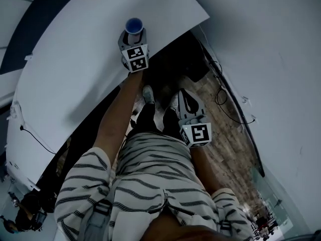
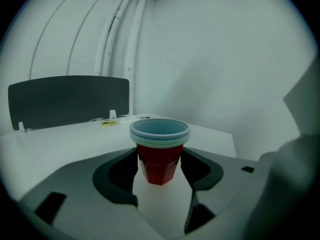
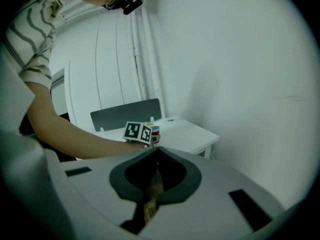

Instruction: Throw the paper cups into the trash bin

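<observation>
A stack of nested paper cups [image 2: 159, 165], red outside with pale blue rims, stands upright between the jaws of my left gripper [image 2: 160, 151]. Both jaw tips touch its sides. In the head view the same cups [image 1: 134, 26] sit just beyond the left gripper [image 1: 134, 36], over the near edge of the white table [image 1: 75, 59]. My right gripper [image 1: 182, 95] hangs lower, off the table and above the floor; its jaws are shut with nothing between them [image 3: 157, 151]. The right gripper view also catches the left gripper's marker cube [image 3: 138, 132] and the cups [image 3: 155, 134].
A dark divider panel [image 2: 67, 100] stands along the table's far side, with a small yellow item [image 2: 108, 123] lying near it. Cables [image 1: 220, 95] trail on the wood floor [image 1: 228, 134] by the white wall. The person's shoes [image 1: 148, 94] are under the table edge.
</observation>
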`<state>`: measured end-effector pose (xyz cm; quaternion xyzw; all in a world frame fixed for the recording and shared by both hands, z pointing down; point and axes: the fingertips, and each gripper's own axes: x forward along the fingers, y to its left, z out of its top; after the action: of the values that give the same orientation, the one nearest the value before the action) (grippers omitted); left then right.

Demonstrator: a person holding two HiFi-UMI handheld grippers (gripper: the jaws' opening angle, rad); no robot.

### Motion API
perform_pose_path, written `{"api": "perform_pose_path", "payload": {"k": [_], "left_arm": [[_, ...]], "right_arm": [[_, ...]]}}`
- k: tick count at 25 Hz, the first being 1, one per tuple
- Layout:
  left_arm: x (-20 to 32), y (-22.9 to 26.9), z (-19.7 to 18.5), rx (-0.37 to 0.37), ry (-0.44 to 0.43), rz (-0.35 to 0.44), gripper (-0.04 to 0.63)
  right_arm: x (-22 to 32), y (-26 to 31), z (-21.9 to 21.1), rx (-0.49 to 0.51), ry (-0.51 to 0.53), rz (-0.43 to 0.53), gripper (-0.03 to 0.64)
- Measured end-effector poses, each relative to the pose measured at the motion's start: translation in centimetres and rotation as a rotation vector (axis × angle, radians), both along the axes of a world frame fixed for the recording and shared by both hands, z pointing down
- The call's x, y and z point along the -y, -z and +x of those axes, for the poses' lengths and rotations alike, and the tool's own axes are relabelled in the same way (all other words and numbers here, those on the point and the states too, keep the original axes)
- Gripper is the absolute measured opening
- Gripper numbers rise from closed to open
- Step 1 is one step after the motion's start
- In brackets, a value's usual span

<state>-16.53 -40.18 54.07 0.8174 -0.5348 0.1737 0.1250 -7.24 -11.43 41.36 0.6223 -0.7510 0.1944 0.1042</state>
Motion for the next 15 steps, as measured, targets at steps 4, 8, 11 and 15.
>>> {"api": "perform_pose_path", "payload": {"k": [4,8,11,15], "left_arm": [[-1.1,1.3,0.4,-0.021,-0.007,-0.003,0.285],[-2.3,2.6,0.4,-0.036,-0.018,0.012,0.285],[-3.2,3.8,0.5,-0.042,-0.029,0.022,0.285],[-4.1,5.7,0.8,-0.049,-0.045,0.040,0.285]], "right_arm": [[-0.6,0.9,0.4,-0.007,-0.020,0.028,0.009],[-1.4,1.8,0.6,-0.007,-0.047,0.055,0.009],[-1.9,2.5,0.5,-0.014,-0.062,0.073,0.009],[-2.7,3.4,0.6,-0.015,-0.079,0.092,0.009]]}}
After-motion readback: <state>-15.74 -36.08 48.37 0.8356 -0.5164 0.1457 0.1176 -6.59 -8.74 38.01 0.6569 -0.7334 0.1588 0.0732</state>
